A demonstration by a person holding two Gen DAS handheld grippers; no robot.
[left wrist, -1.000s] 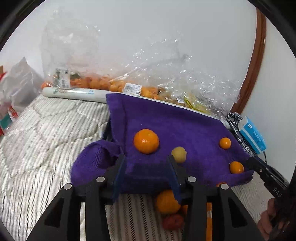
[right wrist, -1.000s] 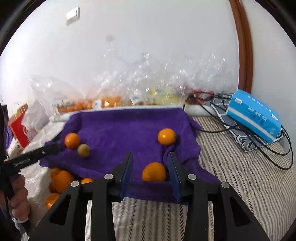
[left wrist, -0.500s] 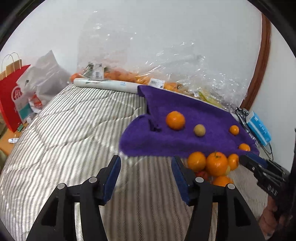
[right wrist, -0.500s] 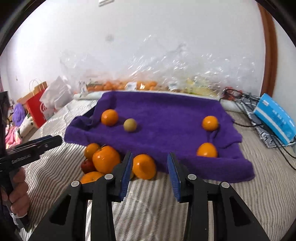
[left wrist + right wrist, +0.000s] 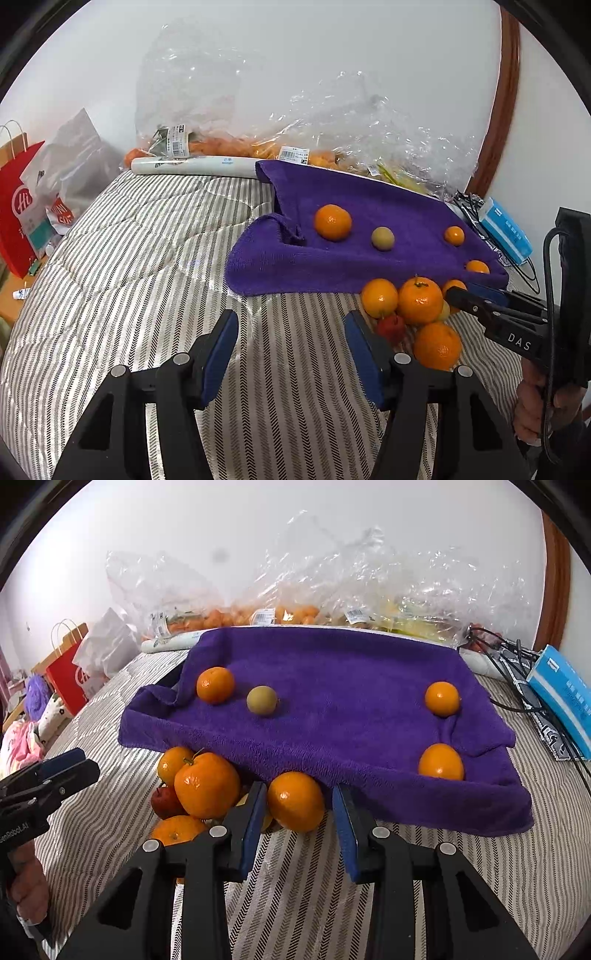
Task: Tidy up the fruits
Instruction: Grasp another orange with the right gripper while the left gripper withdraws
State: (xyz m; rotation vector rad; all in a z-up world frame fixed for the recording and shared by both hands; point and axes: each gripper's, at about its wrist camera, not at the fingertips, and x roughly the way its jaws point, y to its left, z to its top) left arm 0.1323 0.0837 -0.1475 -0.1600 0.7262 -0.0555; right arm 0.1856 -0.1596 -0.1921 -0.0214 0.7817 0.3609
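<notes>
Both grippers have drawn back from the purple towel (image 5: 351,716) toward the bed's near edge, baring a pile of oranges (image 5: 207,784) tucked under the towel's near hem. The left gripper (image 5: 291,343), whose jaws have just been opening, stands spread over bare striped bedding (image 5: 129,258), nothing between them. The right gripper (image 5: 299,816), just closing slightly, brackets one orange (image 5: 295,800) at the hem; whether the pads press it cannot be told. Four fruits lie spaced apart on the towel: three oranges and a yellow-green one (image 5: 261,700). Sorting looks early, with the pile still to place.
</notes>
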